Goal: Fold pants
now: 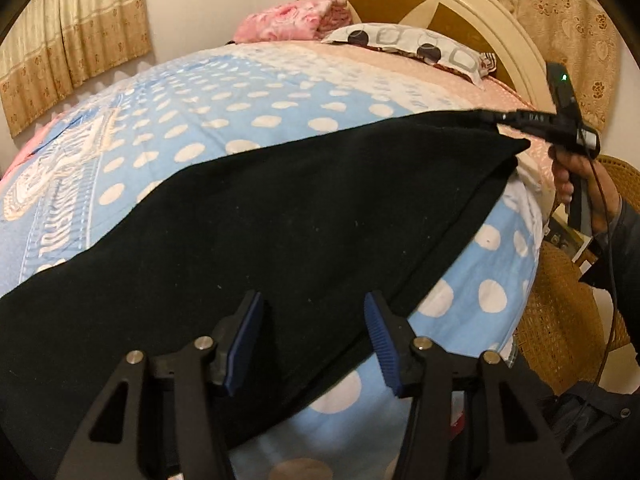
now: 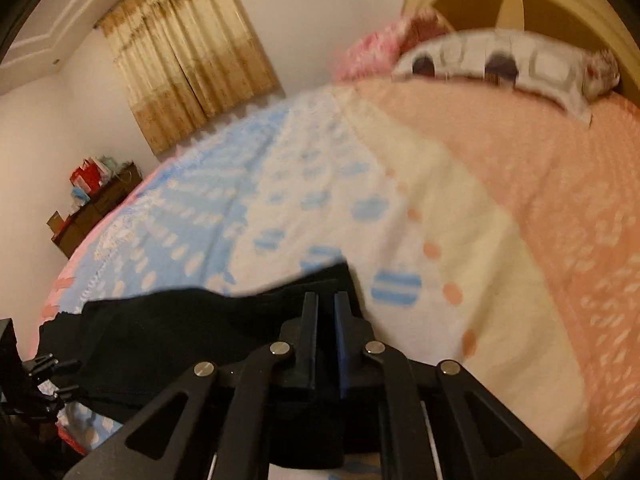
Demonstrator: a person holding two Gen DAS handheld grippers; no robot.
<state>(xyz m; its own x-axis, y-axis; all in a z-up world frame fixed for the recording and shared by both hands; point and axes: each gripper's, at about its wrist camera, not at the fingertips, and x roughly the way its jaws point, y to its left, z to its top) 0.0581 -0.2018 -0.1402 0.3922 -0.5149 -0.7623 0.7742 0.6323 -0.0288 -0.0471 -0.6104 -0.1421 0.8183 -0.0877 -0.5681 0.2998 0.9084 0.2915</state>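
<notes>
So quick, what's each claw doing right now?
Left claw: open, over the black pants, not gripping.
Right claw: shut on the pants' corner.

Bed (image 1: 280, 92) with arched headboard (image 1: 460, 4), gold curtains (image 1: 76, 36), cream walls (image 2: 320, 20)

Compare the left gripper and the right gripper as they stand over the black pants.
The left gripper has its jaws apart over the black pants, pinching nothing; the right gripper has its jaws drawn together at the pants' corner. The left gripper hovers over the near edge of the pants, while the right gripper sits at the far corner, lifting it slightly off the bedspread. Both have black frames and blue pads.
</notes>
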